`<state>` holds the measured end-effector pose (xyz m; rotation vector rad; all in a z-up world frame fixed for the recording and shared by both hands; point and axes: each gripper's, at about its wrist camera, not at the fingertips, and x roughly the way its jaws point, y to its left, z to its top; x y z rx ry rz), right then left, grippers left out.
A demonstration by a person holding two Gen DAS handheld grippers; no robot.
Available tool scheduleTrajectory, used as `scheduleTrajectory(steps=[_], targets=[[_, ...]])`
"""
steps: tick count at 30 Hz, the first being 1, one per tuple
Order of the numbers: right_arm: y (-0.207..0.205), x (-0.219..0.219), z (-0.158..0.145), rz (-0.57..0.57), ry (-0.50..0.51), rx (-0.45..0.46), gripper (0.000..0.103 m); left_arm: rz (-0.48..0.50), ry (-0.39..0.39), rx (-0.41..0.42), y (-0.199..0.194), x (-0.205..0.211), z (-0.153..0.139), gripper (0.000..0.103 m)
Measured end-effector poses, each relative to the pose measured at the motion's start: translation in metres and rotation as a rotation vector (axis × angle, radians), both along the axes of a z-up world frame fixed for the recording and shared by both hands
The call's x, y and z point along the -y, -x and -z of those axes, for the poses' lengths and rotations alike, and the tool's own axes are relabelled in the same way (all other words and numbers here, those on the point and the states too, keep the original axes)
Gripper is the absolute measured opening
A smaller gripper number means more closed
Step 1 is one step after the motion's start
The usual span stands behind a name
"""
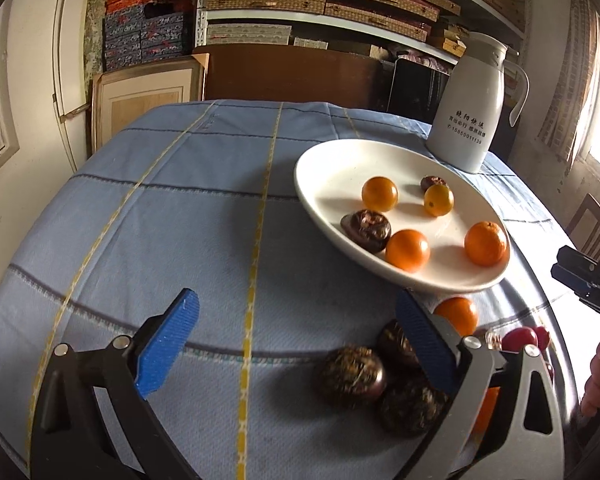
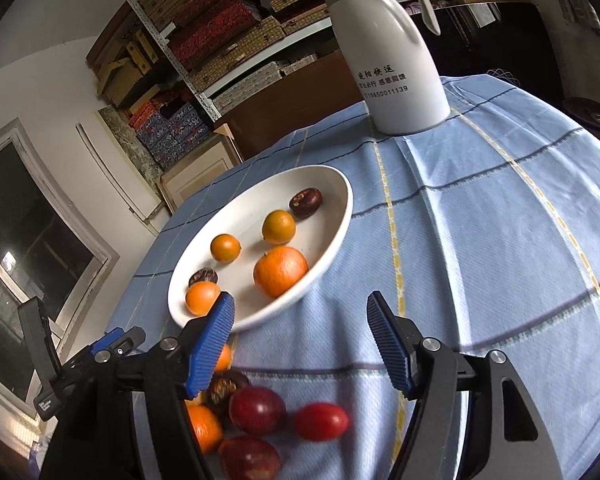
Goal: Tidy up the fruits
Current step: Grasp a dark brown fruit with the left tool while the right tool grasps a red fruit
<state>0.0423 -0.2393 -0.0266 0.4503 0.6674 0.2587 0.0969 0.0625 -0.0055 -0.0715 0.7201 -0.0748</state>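
1. The white plate [image 1: 320, 176] sits right of centre in the left wrist view and left of centre in the right wrist view [image 2: 332, 184]; on it lie four orange fruits, among them the largest orange [image 2: 281, 271], and two dark brown wrinkled fruits [image 1: 366, 230].
2. Loose fruit lies on the cloth below the plate: dark brown fruits [image 1: 350, 376] at lower right of the left wrist view, an orange one [image 1: 458, 314] just under the plate's rim, and red fruits [image 2: 320, 420] at the bottom centre of the right wrist view.
3. The left tongs [image 1: 296, 344] are spread wide, blue pads apart, nothing between them but cloth; the right-hand pad stands in front of the dark fruits.
4. The right tongs [image 2: 300, 344] are released too, with bare cloth in the gap; the left-hand pad overlaps the plate's near rim in the picture.
5. The surface wears a light blue tablecloth [image 1: 180, 208] with yellow and dark stripes; a white jug [image 2: 396, 72] with printed lettering stands beyond the plate.
6. Shelves of patterned boxes [image 1: 268, 0] fill the top of the frame; a person's hand [image 1: 598, 376] shows at the right edge of the left wrist view.
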Motion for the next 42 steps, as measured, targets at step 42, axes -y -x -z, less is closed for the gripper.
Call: scheduleTrajectory(steps=[42], targets=[[0.03,-0.008,0.039,-0.109,0.036,-0.186,0.036,-0.095,-0.16,-0.169,0.006,-0.005,0.029,0.099]])
